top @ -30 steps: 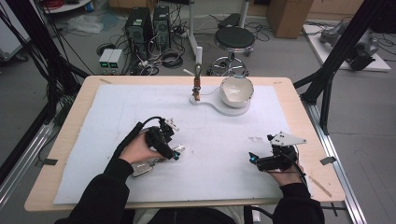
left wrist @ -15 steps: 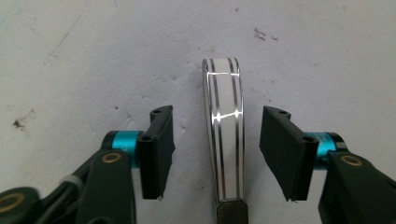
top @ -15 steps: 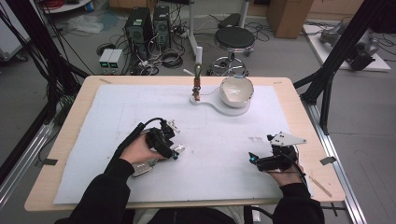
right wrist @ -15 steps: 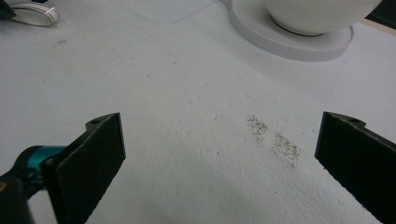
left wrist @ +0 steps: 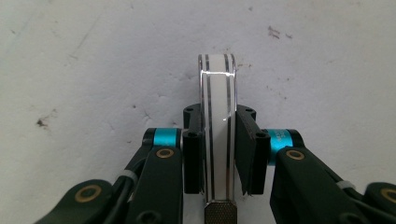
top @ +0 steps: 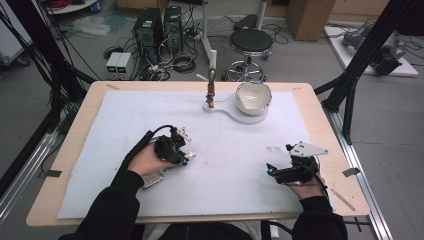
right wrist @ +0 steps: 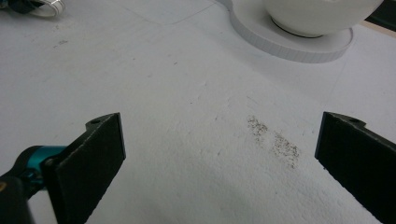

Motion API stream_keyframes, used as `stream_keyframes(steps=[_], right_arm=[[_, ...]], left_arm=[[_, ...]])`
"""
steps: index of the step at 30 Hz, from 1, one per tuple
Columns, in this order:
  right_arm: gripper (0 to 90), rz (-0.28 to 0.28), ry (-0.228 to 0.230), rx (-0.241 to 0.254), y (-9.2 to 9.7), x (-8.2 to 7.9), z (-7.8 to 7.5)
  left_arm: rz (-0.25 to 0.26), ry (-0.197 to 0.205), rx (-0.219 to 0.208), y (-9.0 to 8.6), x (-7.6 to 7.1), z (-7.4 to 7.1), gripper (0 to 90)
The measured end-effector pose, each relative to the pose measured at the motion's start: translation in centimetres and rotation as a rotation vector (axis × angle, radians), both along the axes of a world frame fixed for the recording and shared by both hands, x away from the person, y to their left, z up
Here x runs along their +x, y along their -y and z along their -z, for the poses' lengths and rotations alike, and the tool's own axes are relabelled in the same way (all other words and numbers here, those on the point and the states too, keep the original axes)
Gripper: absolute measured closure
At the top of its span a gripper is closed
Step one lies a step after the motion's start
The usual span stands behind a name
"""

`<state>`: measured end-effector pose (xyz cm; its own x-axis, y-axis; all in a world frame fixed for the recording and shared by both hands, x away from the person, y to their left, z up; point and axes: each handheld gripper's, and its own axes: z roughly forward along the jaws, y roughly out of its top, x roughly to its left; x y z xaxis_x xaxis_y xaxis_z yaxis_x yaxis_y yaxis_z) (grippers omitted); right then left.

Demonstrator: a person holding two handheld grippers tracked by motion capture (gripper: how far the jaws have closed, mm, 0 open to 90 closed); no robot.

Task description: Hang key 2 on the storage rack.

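My left gripper (left wrist: 219, 144) is shut on a thin white disc with silver rims (left wrist: 217, 93), which I see edge-on between the jaws, with a knurled knob at its near end. In the high view this gripper (top: 185, 156) rests low over the white mat at centre left. My right gripper (top: 270, 171) lies on the mat at the front right, pointing left. Its jaws (right wrist: 219, 140) stand wide open with nothing between them, over a patch of dark specks (right wrist: 275, 140).
A white bowl (top: 253, 97) sits on a white keyhole-shaped base (top: 227, 110) at the back centre, next to an upright post with a clip (top: 212, 85). A small flat silvery object (top: 152, 180) lies under the left hand. The white mat (top: 235, 150) covers the wooden table.
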<state>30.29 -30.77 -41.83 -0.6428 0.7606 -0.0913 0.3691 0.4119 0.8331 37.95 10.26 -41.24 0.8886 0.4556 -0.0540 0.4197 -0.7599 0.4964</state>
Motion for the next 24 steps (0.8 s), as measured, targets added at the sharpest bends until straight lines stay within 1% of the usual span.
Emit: stream_keyframes(steps=[1,2,3,4,5,6,7,9,10,11,12,13,14,15,16,17,18,19,20,21,22,23,24], right_arm=[[0.6,0.000,0.003,0.000,0.0,0.0,0.0],[0.6,-0.001,0.003,0.000,0.0,0.0,0.0],[0.6,-0.001,0.003,0.000,0.0,0.0,0.0],[0.6,-0.001,0.006,0.000,0.1,0.0,0.0],[0.6,-0.002,0.006,0.001,0.1,0.0,0.0],[0.6,0.000,0.004,0.003,0.1,0.0,0.0],[0.6,-0.001,0.003,0.003,0.1,0.0,0.0],[0.6,0.001,0.005,0.003,0.1,0.0,0.0],[0.6,0.002,0.004,0.003,0.1,0.0,0.0],[0.6,0.000,0.005,0.001,0.1,0.0,0.0],[0.6,0.000,0.006,0.001,0.1,0.0,0.0],[0.6,0.000,0.006,0.001,0.1,0.0,0.0],[0.6,0.000,0.006,-0.001,0.1,0.0,0.0],[0.6,0.000,0.005,0.000,0.1,0.0,0.0],[0.6,0.000,0.005,-0.001,0.1,0.0,0.0],[0.6,0.000,0.005,-0.001,0.1,0.0,0.0],[0.6,0.000,0.004,0.001,0.1,0.0,0.0],[0.6,0.000,0.004,0.002,0.1,0.0,0.0],[0.6,0.000,0.004,0.002,0.1,0.0,0.0],[0.6,0.001,0.004,0.000,0.1,0.0,0.0],[0.6,0.001,0.007,-0.001,0.1,0.0,0.0],[0.6,0.001,0.007,-0.001,0.1,0.0,0.0],[0.6,0.000,0.008,-0.002,0.1,0.1,0.0]], left_arm=[[0.000,0.000,0.000,0.0,0.0,0.0,74.1],[-0.003,-0.020,-0.047,-0.6,0.3,-0.4,74.1],[-0.003,-0.020,-0.047,-0.6,0.3,-0.4,74.2],[-0.008,-0.002,-0.060,-1.1,0.4,-0.8,74.2],[-0.008,-0.002,-0.060,-1.1,0.4,-0.8,74.2],[-0.026,0.026,-0.076,-1.6,0.4,-1.4,74.2],[-0.035,0.026,-0.090,-1.8,0.3,-1.6,74.2],[-0.047,0.043,-0.101,-2.1,0.2,-2.4,74.2],[-0.057,0.060,-0.124,-2.1,0.0,-2.9,74.2],[-0.057,0.060,-0.124,-2.1,0.0,-2.9,74.2],[-0.059,0.073,-0.169,-2.4,-0.2,-3.9,74.2],[-0.059,0.073,-0.169,-2.4,-0.2,-3.9,74.2],[-0.053,0.097,-0.187,-2.4,-0.4,-4.9,74.2],[-0.053,0.097,-0.187,-2.4,-0.4,-4.9,74.2],[-0.057,0.113,-0.196,-2.4,-0.4,-5.8,74.2],[-0.057,0.113,-0.196,-2.4,-0.4,-5.8,74.2],[-0.060,0.129,-0.204,-2.5,-0.2,-6.8,74.2],[-0.060,0.129,-0.204,-2.5,-0.2,-6.8,74.2],[-0.062,0.139,-0.201,-2.5,-0.1,-7.2,74.2],[-0.070,0.152,-0.205,-2.7,0.0,-7.7,74.2],[-0.091,0.169,-0.227,-3.0,0.3,-8.4,74.2],[-0.091,0.169,-0.227,-3.0,0.3,-8.4,74.3],[-0.115,0.216,-0.234,-3.6,0.6,-9.3,74.3]])
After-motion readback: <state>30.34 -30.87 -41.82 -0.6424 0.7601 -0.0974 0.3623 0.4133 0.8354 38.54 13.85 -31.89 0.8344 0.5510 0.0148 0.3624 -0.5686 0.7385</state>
